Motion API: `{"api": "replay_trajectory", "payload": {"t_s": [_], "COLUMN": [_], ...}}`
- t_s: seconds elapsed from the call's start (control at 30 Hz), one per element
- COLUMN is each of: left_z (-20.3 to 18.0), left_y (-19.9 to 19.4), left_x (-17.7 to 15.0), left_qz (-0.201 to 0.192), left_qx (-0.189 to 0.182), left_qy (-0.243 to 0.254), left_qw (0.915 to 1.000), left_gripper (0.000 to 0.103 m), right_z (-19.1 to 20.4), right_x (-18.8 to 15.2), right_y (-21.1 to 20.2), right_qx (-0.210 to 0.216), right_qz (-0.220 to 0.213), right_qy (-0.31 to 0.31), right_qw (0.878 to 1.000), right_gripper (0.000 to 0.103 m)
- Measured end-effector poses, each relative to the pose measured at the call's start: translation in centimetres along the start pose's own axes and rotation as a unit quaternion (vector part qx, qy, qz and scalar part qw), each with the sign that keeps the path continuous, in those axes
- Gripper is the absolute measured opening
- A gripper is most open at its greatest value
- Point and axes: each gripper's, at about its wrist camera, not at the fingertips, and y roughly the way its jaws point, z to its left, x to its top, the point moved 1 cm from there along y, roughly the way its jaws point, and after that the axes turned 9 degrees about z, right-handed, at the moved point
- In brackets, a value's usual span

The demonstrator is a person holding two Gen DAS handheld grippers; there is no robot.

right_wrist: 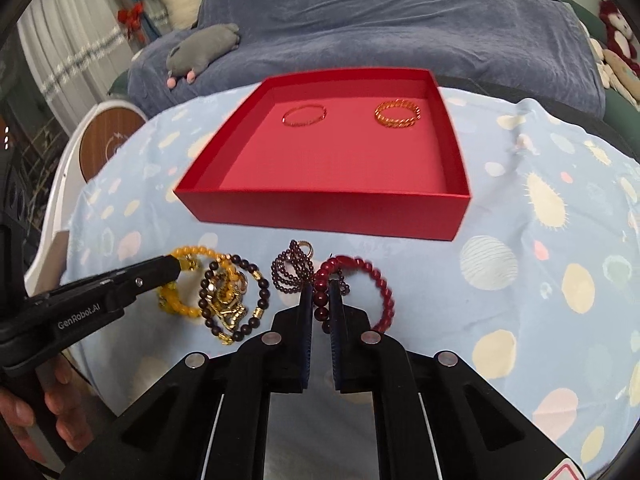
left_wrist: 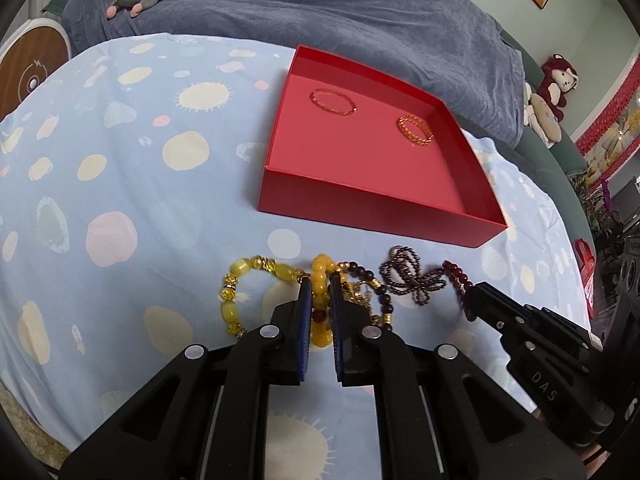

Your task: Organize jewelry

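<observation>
**Ana:** Fingers on the left gripper (left_wrist: pixel 320 280) are pressed in on a yellow bead bracelet (left_wrist: pixel 322 304), pads on either side of the strand. Do you see the same?

**Ben:** Yes. The beads run straight through the narrow gap, and the bracelet lies on the spotted blue cloth (left_wrist: pixel 120 184). And the right gripper (right_wrist: pixel 320 288)?

**Ana:** Its fingers are closed on a dark red bead bracelet (right_wrist: pixel 360 268), clamped on the near-left part of the loop. The rest of the loop curves out to the right on the cloth.

**Ben:** What lies between the two?

**Ana:** From left to right across the near side: a pale yellow bracelet with gold spacers (left_wrist: pixel 236 292), the yellow bracelet, a dark brown bead bracelet (right_wrist: pixel 236 300) tangled with a gold chain (right_wrist: pixel 230 308), then a coiled purple bead strand (right_wrist: pixel 292 270) touching the red one.

**Ben:** And the red box (right_wrist: pixel 328 212)?

**Ana:** It sits open on the cloth, just beyond the row of beads. Two pieces lie on its floor toward the far wall, well apart: a thin red-gold bangle (right_wrist: pixel 304 115) on the left and a twisted gold bangle (right_wrist: pixel 398 114) on the right.

**Ben:** Behind the table?

**Ana:** A sofa under a blue-grey blanket (right_wrist: pixel 400 12), with a grey plush toy (right_wrist: pixel 204 50) lying on it at the far left.
</observation>
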Motion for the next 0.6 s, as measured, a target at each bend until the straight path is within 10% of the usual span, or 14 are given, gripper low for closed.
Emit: {"api": "replay_trajectory", "payload": {"t_s": [0.6], "left_z": [0.0], "left_y": [-3.3], "left_x": [-1.1], "left_qz": [-0.016], "left_qx": [0.001], "left_qy": [-0.005], "left_qw": [0.9999], "left_gripper": [0.009], "right_z": [-2.0], "right_x": [-3.2], "right_y": [-5.7], "right_qx": [0.014], "right_qz": [-0.028], "right_qy": [0.053], "right_qw": [0.998], "right_gripper": [0.007]}}
